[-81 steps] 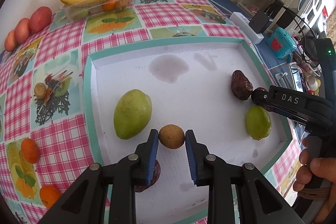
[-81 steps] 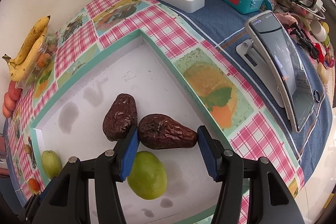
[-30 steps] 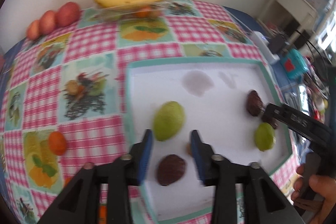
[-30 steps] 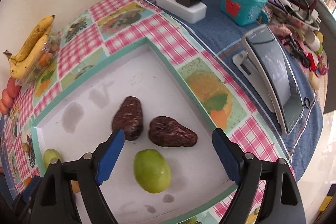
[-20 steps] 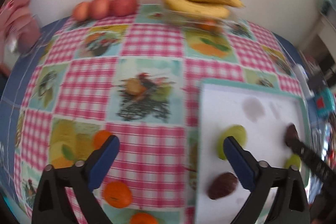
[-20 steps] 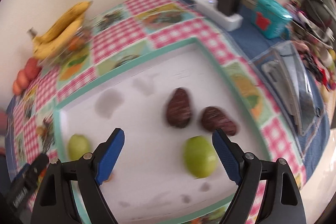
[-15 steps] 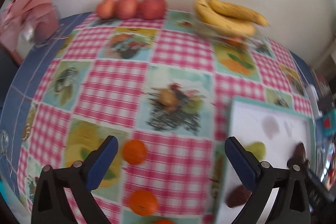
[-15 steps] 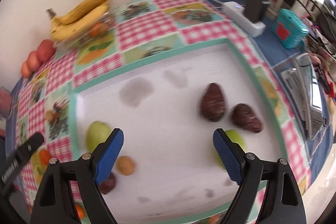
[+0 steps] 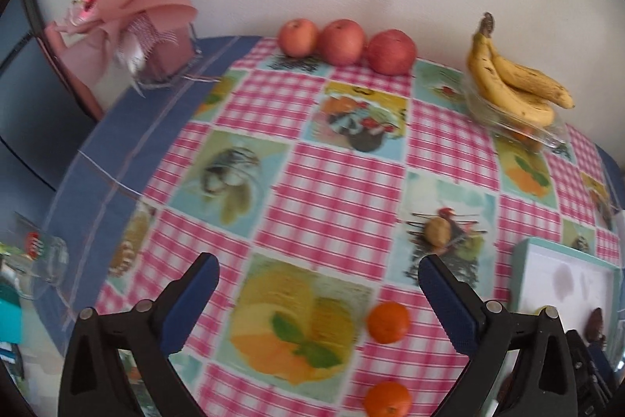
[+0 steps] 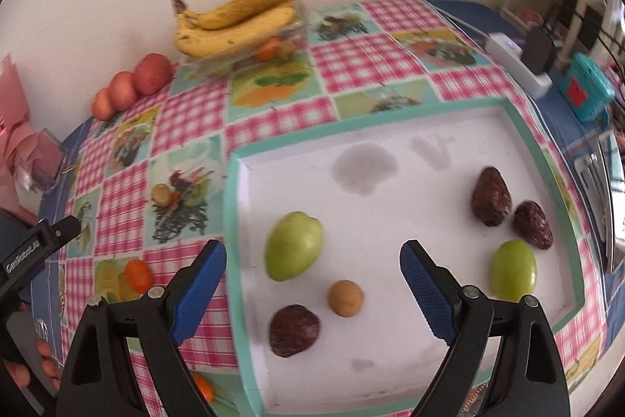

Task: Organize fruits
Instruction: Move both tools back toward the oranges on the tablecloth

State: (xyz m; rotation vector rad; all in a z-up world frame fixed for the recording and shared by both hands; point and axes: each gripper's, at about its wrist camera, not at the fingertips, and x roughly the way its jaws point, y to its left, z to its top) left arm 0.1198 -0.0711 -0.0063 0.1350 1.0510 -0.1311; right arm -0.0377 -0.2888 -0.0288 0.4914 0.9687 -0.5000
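Blue-padded fingers [image 9: 201, 284] spread wide and empty on my left gripper [image 9: 318, 290], poised above the checked tablecloth [image 9: 351, 182] near two oranges [image 9: 388, 322] at lower centre; my right gripper [image 10: 312, 278], equally wide, hovers over the fruit-filled white tray [image 10: 390, 358].

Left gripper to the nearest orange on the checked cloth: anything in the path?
Nothing visible. The left gripper is open over the pink checked tablecloth, and the small round orange sits on bare cloth between its fingers, toward the right one. A second orange lies nearer the camera, apart.
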